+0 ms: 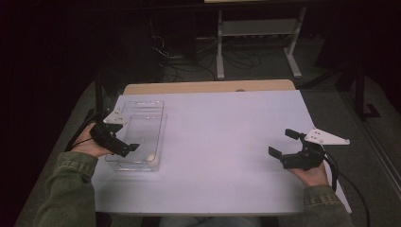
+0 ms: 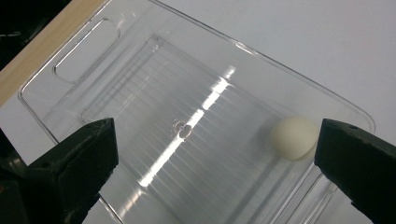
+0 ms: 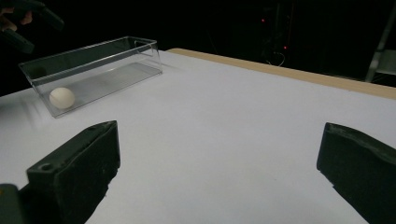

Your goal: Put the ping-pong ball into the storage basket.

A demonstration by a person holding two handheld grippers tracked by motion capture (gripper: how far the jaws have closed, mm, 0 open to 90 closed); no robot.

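Note:
A clear plastic bin point(image 1: 146, 118) lies lengthwise on the left of the white table point(image 1: 227, 142). A white ball point(image 1: 151, 158) rests inside it at the near end. My left gripper point(image 1: 124, 142) hovers over the bin's left wall, open. Looking down between its jaws, the left gripper view shows the bin floor point(image 2: 154, 93) and the ball point(image 2: 293, 138) close to the right jaw. My right gripper point(image 1: 283, 143) is held open above the table's right side, nothing between its jaws. Far off in the right gripper view stand the bin point(image 3: 107, 56) and ball point(image 3: 61, 98).
A strip of wooden tabletop point(image 1: 208, 86) shows beyond the white sheet. Behind the table are a white desk frame point(image 1: 257, 33) and loose cables point(image 1: 189, 66) on the floor. Bare white surface spans the table's middle point(image 3: 224, 107).

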